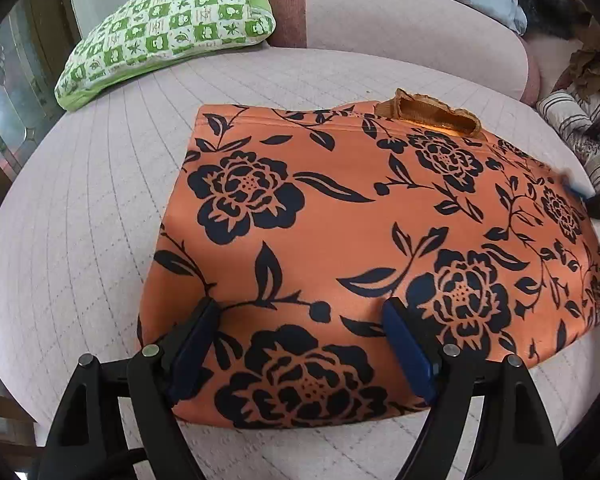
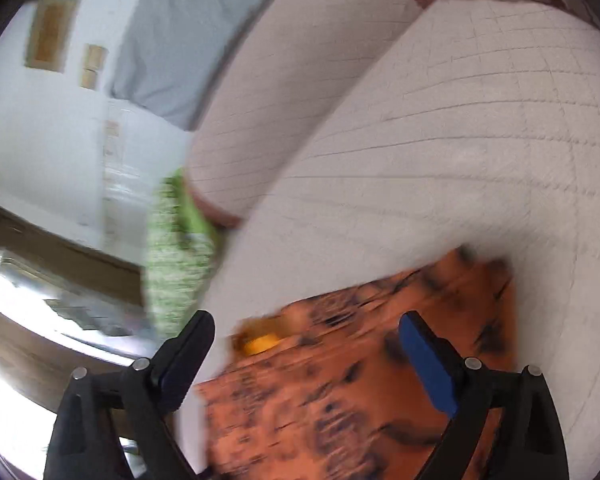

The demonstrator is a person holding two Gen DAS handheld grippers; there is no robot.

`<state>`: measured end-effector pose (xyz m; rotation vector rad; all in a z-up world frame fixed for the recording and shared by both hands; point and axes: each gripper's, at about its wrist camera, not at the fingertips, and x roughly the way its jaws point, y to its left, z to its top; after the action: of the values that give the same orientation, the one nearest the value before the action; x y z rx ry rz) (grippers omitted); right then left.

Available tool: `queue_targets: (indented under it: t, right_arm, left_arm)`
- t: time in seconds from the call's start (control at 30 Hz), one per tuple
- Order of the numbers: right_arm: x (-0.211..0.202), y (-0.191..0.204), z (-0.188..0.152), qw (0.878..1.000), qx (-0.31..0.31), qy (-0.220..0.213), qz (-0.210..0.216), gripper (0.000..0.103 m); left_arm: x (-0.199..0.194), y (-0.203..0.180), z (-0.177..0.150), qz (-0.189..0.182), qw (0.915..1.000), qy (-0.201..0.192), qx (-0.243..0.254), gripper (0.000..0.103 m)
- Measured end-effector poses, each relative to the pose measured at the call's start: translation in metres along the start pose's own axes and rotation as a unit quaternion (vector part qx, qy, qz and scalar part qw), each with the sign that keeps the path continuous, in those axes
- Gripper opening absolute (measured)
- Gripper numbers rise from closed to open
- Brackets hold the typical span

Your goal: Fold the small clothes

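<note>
No legible text anywhere

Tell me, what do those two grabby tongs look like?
Both are alike. The left tongs have two black plastic arms shaped like long triangles with cut-out holes, small round silver pins at the joints, and flat dark blue pads on the inner sides of the tips. The right tongs show the same black arms, silver pins and blue pads.

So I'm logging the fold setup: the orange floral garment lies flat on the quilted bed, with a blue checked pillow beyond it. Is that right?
Not quite: the pillow is green and white checked, not blue, as the left wrist view shows. The orange floral garment does lie flat on the quilted bed.
</note>
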<state>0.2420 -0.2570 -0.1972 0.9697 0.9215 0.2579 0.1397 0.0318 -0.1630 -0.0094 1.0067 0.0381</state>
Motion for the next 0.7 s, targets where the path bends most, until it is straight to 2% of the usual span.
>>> queue_targets:
  t: [0.03, 0.07, 0.17, 0.3, 0.37, 0.43, 0.53, 0.57, 0.6, 0.7]
  right_arm:
    - [-0.002, -0.009, -0.002, 0.999, 0.025, -0.010, 0.022, 0.094]
    - [-0.008, -0.003, -0.005, 0.999, 0.018, -0.021, 0.026, 0.093]
    - [-0.024, 0.032, -0.025, 0.998, -0.041, -0.003, 0.040, 0.094]
    - [-0.063, 0.065, -0.085, 0.991, -0.108, 0.010, 0.076, 0.094]
    - [-0.078, 0.058, -0.110, 0.990, -0.107, 0.010, 0.094, 0.094]
    - [-0.075, 0.048, -0.131, 0.993, -0.100, 0.013, 0.068, 0.094]
    - [-0.050, 0.018, -0.145, 0.997, -0.063, 0.046, -0.003, 0.094]
    - [-0.047, 0.008, -0.148, 0.998, -0.035, 0.051, -0.002, 0.094]
    - [-0.052, 0.010, -0.149, 0.999, -0.032, 0.038, 0.006, 0.094]
    - [-0.065, 0.029, -0.152, 0.997, -0.061, 0.038, 0.034, 0.094]
  left_arm:
    - [-0.002, 0.001, 0.000, -0.003, 1.0000, 0.001, -0.004, 0.084]
    - [-0.003, 0.002, 0.000, -0.005, 1.0000, 0.000, -0.007, 0.084]
    - [-0.005, 0.003, 0.000, -0.002, 0.9999, -0.003, -0.013, 0.084]
    - [-0.017, 0.002, -0.004, -0.013, 0.9997, -0.011, -0.019, 0.084]
    - [-0.027, 0.001, -0.007, -0.019, 0.9995, -0.020, -0.018, 0.084]
    - [-0.035, 0.000, -0.009, -0.023, 0.9993, -0.023, -0.017, 0.084]
    - [-0.052, -0.003, -0.012, -0.029, 0.9988, -0.036, -0.016, 0.084]
    - [-0.059, -0.005, -0.013, -0.033, 0.9985, -0.041, -0.015, 0.084]
    - [-0.065, -0.005, -0.013, -0.035, 0.9983, -0.045, -0.014, 0.084]
    - [-0.081, -0.007, -0.016, -0.034, 0.9976, -0.059, -0.011, 0.084]
